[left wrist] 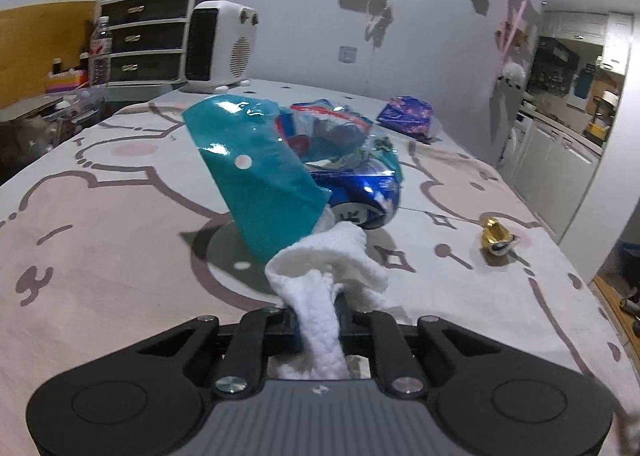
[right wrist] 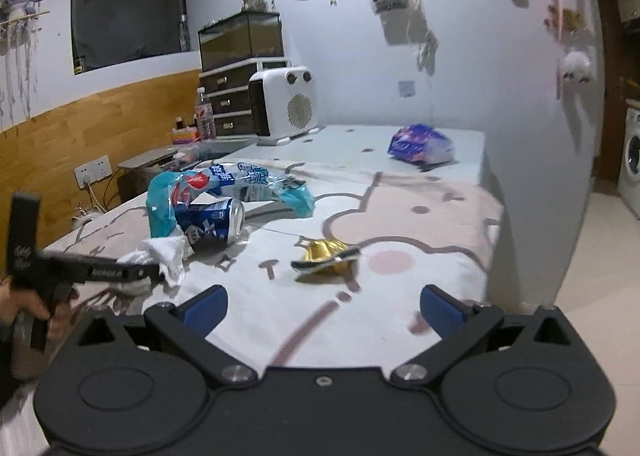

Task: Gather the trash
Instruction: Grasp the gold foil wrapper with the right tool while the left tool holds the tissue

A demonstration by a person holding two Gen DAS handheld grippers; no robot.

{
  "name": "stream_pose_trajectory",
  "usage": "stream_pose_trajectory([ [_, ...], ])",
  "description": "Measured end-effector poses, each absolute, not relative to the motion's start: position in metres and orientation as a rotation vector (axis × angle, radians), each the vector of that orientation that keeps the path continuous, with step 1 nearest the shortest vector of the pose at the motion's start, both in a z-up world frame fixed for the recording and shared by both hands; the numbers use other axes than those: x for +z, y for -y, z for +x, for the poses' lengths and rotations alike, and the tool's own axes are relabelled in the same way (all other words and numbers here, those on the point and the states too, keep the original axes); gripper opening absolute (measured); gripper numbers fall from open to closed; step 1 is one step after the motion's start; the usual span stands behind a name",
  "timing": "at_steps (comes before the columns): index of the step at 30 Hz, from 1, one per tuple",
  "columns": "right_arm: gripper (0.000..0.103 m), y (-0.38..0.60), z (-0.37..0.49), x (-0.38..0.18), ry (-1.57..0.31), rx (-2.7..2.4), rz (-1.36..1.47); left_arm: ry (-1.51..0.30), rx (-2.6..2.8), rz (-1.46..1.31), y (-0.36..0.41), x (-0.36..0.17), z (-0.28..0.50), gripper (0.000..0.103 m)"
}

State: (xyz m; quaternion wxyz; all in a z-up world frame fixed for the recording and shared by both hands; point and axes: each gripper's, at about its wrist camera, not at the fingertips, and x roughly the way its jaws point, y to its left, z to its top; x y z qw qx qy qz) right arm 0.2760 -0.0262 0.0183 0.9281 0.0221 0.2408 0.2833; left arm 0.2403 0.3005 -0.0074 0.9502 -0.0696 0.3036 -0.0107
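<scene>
My left gripper [left wrist: 318, 312] is shut on a white crumpled tissue [left wrist: 324, 276], held just above the patterned cloth. In the right wrist view the left gripper [right wrist: 156, 274] holds the tissue [right wrist: 164, 252] at the left. Beyond it lie a teal plastic wrapper [left wrist: 256, 176], a crushed blue can [left wrist: 368, 196] and a clear blue-printed bag [right wrist: 248, 180]. A gold foil wrapper [left wrist: 496, 240] lies to the right; in the right wrist view the foil wrapper [right wrist: 324, 254] is just ahead of my open, empty right gripper [right wrist: 324, 308]. A purple snack bag [right wrist: 420, 144] lies farther back.
A white heater [right wrist: 286, 104] stands at the table's far end, beside a drawer unit [right wrist: 232, 100] and a water bottle [right wrist: 204, 112]. The wall [right wrist: 500, 96] borders the table on the right. The table edge [right wrist: 490, 256] drops to the floor at right.
</scene>
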Motion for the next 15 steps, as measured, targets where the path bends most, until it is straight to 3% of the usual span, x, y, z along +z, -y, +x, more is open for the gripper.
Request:
stream_pose_trajectory([
  [7, 0.102, 0.000, 0.334, 0.010, -0.594, 0.491, 0.198, -0.616, -0.165, -0.139, -0.286, -0.008, 0.229, 0.013],
  [10, 0.093, -0.013, 0.355, 0.001, -0.631, 0.453, 0.217, -0.610, -0.236, -0.124, -0.276, -0.008, 0.224, 0.013],
  [15, 0.086, -0.029, 0.382, -0.018, -0.702, 0.424, 0.267, -0.605, -0.266, -0.117, -0.269, -0.009, 0.222, 0.013],
])
